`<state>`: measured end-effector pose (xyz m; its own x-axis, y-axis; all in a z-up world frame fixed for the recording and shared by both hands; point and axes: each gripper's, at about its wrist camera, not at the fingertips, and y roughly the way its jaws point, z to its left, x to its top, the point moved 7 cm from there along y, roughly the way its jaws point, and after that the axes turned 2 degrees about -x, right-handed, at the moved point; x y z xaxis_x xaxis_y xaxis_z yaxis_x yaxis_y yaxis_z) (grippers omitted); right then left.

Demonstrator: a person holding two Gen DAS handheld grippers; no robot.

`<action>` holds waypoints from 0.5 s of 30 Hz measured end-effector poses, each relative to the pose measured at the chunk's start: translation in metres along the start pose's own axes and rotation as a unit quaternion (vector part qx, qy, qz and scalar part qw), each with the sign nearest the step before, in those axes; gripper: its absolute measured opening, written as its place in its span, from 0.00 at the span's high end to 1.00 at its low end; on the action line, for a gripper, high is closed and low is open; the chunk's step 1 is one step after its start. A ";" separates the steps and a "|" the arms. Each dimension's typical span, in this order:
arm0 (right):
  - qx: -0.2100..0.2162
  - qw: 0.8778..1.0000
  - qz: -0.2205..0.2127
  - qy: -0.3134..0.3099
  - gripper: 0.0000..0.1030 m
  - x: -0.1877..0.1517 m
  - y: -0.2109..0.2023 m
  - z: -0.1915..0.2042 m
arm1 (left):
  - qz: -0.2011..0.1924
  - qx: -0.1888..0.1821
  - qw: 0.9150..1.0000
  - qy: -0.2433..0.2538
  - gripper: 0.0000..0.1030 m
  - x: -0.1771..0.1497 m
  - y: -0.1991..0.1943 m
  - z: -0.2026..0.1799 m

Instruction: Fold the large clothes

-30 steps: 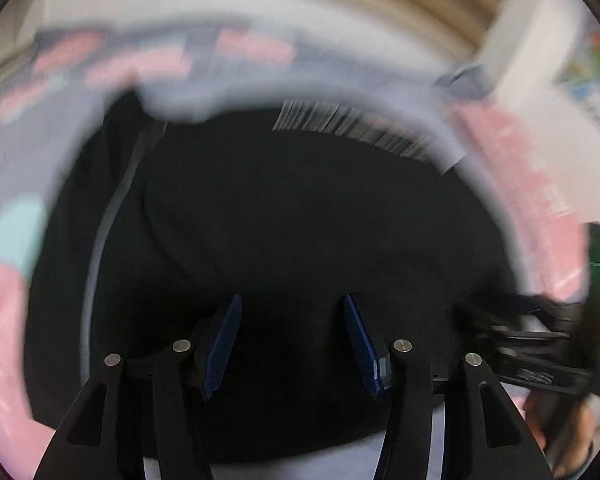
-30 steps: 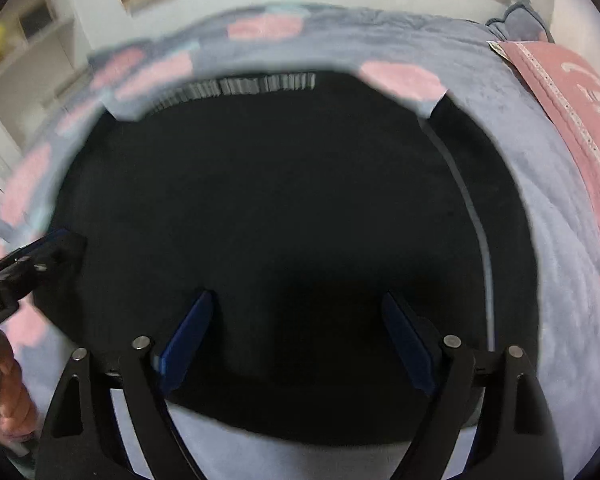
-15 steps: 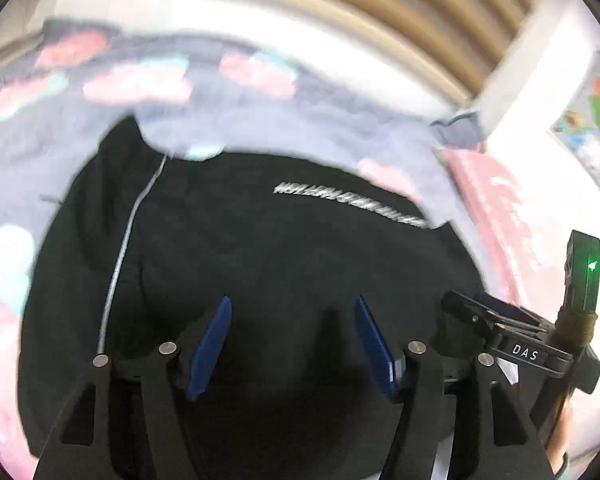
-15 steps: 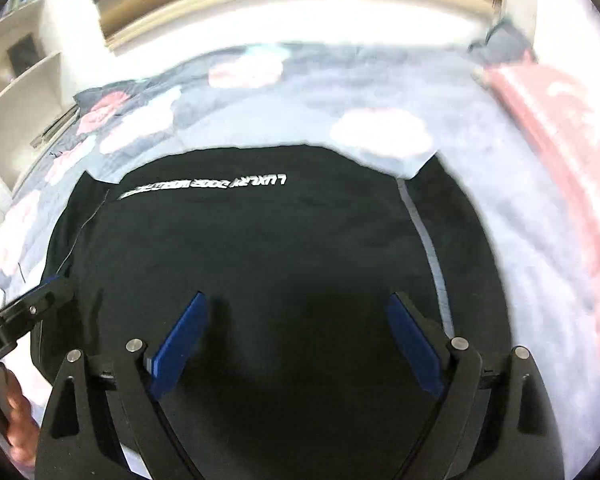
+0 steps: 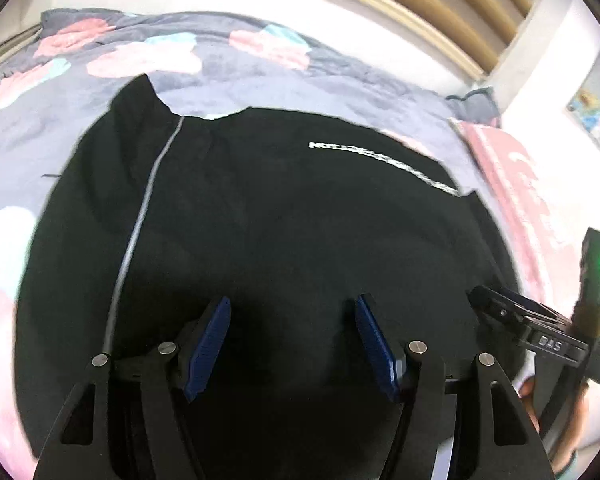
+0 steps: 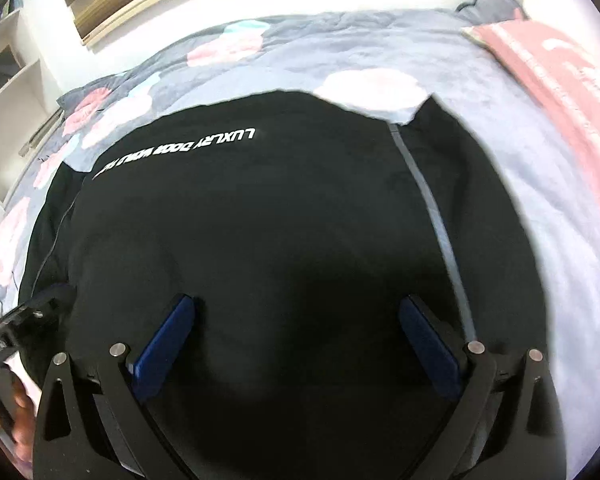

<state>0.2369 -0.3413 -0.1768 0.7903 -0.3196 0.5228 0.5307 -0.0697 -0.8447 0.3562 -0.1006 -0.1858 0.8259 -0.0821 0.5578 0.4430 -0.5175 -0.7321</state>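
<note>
A black garment (image 5: 292,240) lies spread on a bed, over a grey blanket (image 5: 228,80) printed with pink and pale blue flowers. In the left wrist view it fills the middle of the frame, with a thin grey stripe (image 5: 140,220) running from about 11 o'clock down toward 8 o'clock and a line of white lettering (image 5: 380,162) at roughly 1 o'clock. In the right wrist view the same lettering (image 6: 176,150) sits at 10 o'clock, and another grey stripe (image 6: 432,216) runs down the side at 3 o'clock.

The left gripper (image 5: 292,344) hovers over the near part of the cloth, its jaws spread apart with nothing between the blue pads (image 5: 208,344). The right gripper (image 6: 296,344) is likewise held over the fabric with its jaws spread wide and its blue pads (image 6: 164,344) empty. Whether either set of tips touches the cloth is hard to say, as black fabric and shadow merge there.

From the left wrist view the right gripper (image 5: 540,332) appears at 4 o'clock, beside the garment's edge, with a green light showing on its body. From the right wrist view the left gripper (image 6: 24,320) shows at 8 o'clock, blurred.

A pink cloth (image 6: 556,64) lies on the bed at 2 o'clock in the right wrist view, well apart from the garment.
</note>
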 end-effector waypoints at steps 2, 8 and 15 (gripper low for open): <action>-0.021 0.999 -0.029 -0.015 0.01 -0.006 -0.026 -0.003 | -0.016 0.007 1.000 -0.002 0.36 -0.007 -0.029 0.007; -0.154 0.968 -0.188 -0.053 0.00 -0.013 -0.145 -0.025 | -0.075 0.057 0.996 -0.005 0.35 -0.011 -0.115 0.040; -0.206 0.954 -0.199 -0.088 0.00 -0.021 -0.201 -0.040 | -0.112 0.059 0.992 -0.004 0.33 -0.012 -0.186 0.060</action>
<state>0.1019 -0.3586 -0.0228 0.6090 -0.0298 0.7926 0.6628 -0.5298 -0.5292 0.2850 0.0483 -0.0796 0.7050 0.0303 0.7086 0.6529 -0.4178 -0.6317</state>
